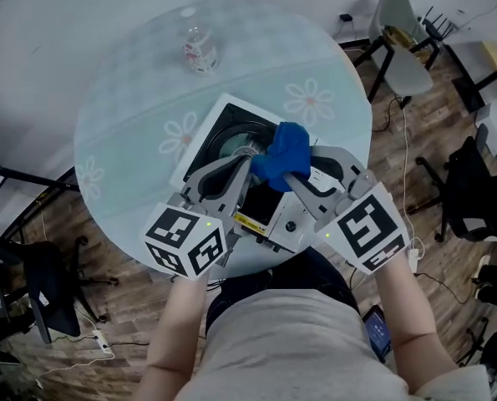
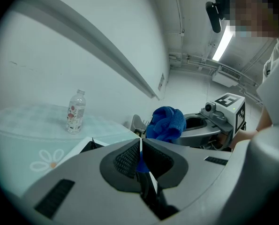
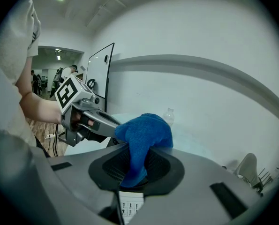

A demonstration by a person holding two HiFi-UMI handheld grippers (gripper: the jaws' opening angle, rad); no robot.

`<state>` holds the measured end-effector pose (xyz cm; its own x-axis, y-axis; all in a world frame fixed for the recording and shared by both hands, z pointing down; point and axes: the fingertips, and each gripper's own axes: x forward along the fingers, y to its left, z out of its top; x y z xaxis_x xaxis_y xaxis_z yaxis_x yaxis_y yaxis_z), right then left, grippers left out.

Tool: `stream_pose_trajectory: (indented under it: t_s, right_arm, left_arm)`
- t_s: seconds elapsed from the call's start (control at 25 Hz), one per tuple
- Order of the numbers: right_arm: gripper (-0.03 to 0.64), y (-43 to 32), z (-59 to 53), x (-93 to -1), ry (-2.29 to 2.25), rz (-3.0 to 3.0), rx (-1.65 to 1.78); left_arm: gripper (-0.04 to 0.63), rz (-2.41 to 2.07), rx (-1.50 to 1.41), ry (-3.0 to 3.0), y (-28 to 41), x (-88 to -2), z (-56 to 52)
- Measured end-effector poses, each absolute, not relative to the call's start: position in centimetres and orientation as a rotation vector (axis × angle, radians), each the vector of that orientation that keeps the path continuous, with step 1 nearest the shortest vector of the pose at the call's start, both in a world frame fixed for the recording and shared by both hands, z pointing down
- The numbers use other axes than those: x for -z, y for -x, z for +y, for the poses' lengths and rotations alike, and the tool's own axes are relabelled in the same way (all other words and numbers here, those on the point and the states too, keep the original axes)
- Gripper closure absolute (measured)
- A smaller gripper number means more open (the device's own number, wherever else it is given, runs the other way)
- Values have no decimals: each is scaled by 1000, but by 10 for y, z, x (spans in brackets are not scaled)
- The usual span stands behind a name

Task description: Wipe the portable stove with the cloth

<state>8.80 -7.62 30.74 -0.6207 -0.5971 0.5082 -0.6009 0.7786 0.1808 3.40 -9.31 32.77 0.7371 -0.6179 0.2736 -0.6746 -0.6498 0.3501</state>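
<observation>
My right gripper (image 1: 298, 177) clamps the cloth (image 1: 286, 150) and my left gripper (image 1: 250, 171) pinches its edge, the bundle hanging above the stove (image 1: 200, 137). That thin left pinch may slip, and the cloth would drop bunched onto the stove.

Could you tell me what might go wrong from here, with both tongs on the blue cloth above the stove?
1. The left tongs seem to pinch only a thin edge of the cloth, so it may slip out once wiping starts.
2. The cloth is bunched between them and the right tongs, so the hard tips could scrape the portable stove.
3. The stove sits close to the table's near edge, so a firm pull might slide it off.
</observation>
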Motion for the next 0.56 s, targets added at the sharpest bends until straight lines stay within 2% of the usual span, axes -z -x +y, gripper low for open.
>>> stream_pose_trajectory:
  t_s: [0.56]
  right_arm:
    - [535,-85,-70,-322,-944,-2419,-130]
  left_arm:
    - [565,-927,-76,-2527,-16,-323,-80]
